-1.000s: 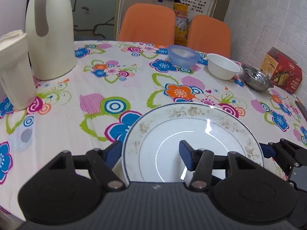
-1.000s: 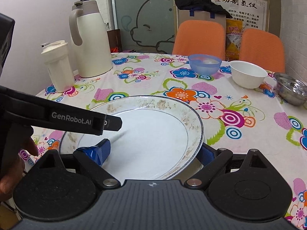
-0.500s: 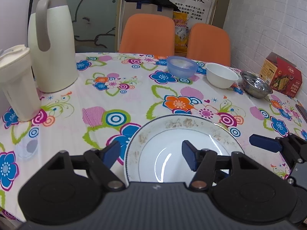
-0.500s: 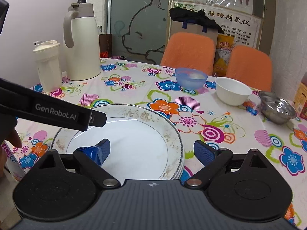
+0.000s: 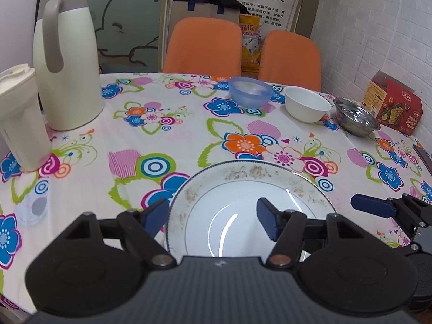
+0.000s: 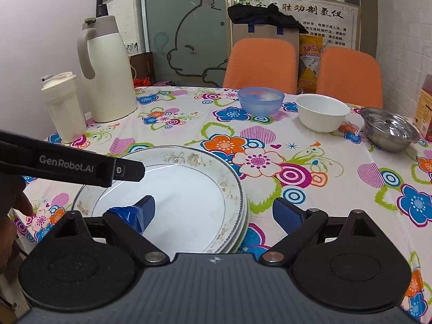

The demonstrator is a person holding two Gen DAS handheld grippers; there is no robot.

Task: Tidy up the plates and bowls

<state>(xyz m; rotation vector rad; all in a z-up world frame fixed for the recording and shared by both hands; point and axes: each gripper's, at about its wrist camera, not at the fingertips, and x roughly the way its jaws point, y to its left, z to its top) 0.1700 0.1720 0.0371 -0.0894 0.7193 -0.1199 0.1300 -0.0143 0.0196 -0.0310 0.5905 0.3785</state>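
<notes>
- Plates [image 6: 189,189]: a stack at the near edge of the bench [image 5: 175,124]; the right wrist view shows at least two rims at its right side, the exact count unclear.
- Bowls, three in a row at the far right of the bench, apart from the stack: a blue bowl [image 5: 250,92], a white bowl [image 5: 307,103] and a steel bowl [image 5: 356,117].
- Left gripper [image 5: 213,220]: fingers spread wide, one on each side of the stack's left rim, pinching nothing.
- Right gripper [image 6: 216,212]: fingers spread, straddling the stack's right rim, gripping nothing.
- Two cream vessels stand at the left: a tall jug [image 5: 67,56] and a lidded cup [image 5: 19,113].
- Two orange chairs [image 5: 205,46] stand behind the bench; one red box [image 5: 391,102] sits at the right.
</notes>
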